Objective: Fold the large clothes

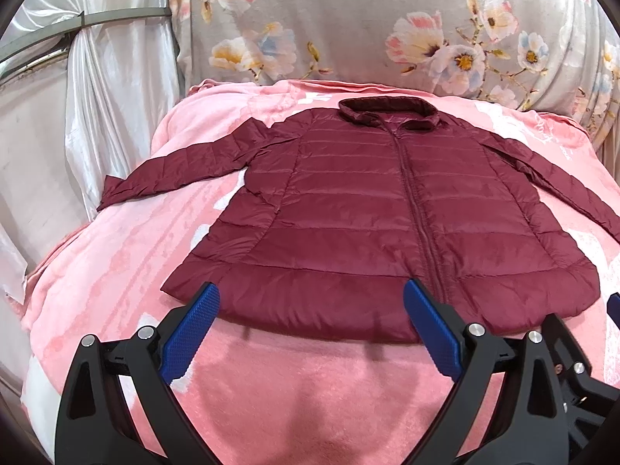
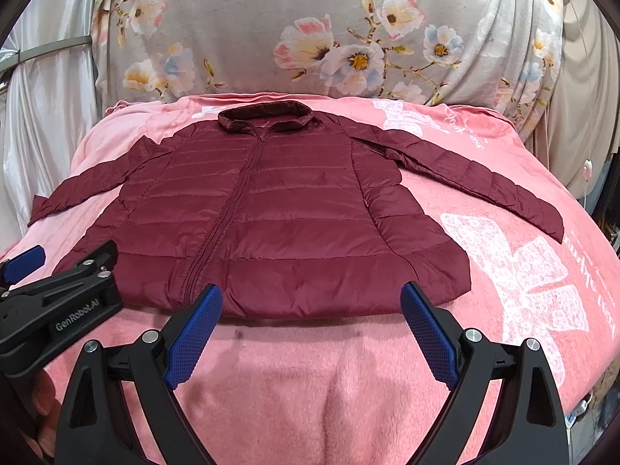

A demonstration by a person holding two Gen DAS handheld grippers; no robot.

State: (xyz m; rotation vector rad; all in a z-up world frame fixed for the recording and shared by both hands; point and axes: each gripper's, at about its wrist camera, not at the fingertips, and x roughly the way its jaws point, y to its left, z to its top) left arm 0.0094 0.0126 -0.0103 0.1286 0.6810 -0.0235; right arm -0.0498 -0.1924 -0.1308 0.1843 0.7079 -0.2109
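Note:
A dark red quilted jacket point(image 1: 372, 209) lies flat and zipped on a pink blanket point(image 1: 294, 395), collar at the far end, both sleeves spread outward. It also shows in the right wrist view point(image 2: 279, 209). My left gripper point(image 1: 310, 298) is open and empty, its blue fingertips just above the jacket's near hem, left of the zipper. My right gripper point(image 2: 312, 298) is open and empty above the hem, right of the zipper. The left gripper's black body point(image 2: 58, 302) shows at the left of the right wrist view.
A grey floral cushion point(image 1: 368, 27) stands behind the blanket point(image 2: 523, 279). A white satin curtain point(image 1: 108, 89) hangs at the left. The blanket drops off at its left and right edges.

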